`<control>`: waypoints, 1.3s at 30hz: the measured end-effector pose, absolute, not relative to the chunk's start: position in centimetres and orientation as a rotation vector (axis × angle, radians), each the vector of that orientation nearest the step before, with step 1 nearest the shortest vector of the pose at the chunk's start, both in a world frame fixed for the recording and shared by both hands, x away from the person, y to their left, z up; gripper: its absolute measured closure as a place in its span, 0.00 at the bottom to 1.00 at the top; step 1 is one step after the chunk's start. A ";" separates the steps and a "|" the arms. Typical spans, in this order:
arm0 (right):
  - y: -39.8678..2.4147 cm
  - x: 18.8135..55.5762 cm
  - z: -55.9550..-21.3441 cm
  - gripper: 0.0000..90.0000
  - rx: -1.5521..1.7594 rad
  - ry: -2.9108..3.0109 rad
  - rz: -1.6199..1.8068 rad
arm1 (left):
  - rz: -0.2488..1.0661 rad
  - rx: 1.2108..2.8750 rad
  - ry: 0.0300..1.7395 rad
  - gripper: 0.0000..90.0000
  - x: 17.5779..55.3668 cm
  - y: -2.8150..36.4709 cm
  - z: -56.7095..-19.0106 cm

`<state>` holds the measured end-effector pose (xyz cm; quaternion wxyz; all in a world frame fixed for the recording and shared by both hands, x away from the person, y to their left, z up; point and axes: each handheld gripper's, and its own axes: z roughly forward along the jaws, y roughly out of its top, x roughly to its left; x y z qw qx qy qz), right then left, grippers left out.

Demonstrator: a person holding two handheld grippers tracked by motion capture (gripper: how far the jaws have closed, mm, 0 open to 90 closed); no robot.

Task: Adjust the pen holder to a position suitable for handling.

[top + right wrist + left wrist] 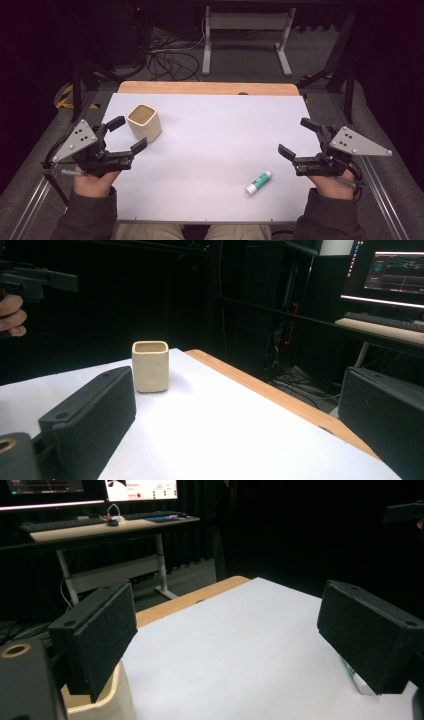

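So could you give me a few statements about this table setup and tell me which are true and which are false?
1. The cream cup stands upright. True.
2. The glue stick is inside the cup. False: it lies on the white sheet, apart from the cup.
3. The left gripper is open. True.
4. The right gripper holds the glue stick. False: its jaws are open and empty.
5. The cup is nearer the left gripper. True.

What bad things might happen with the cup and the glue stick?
1. The glue stick lies on its side on the white sheet, so a nudge from the open right gripper might roll it away.
2. The cup stands upright close to the open left gripper; a careless swing could tip it over.
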<state>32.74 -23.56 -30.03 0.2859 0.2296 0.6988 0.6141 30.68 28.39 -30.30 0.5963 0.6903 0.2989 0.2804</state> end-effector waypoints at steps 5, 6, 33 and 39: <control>-23.6 32.6 -29.9 0.03 0.616 1.861 1.640 | 0.640 1.607 0.688 0.12 30.6 27.6 -30.5; -23.7 32.6 -29.9 0.03 0.616 1.860 1.640 | 0.640 1.607 0.688 0.12 30.6 27.6 -30.5; -24.3 32.0 -29.4 0.04 0.643 1.805 1.645 | 0.604 1.694 0.626 0.14 30.2 20.8 -33.1; -24.7 32.0 -29.4 0.04 0.652 1.796 1.644 | 0.582 1.720 0.620 0.14 30.8 19.9 -33.9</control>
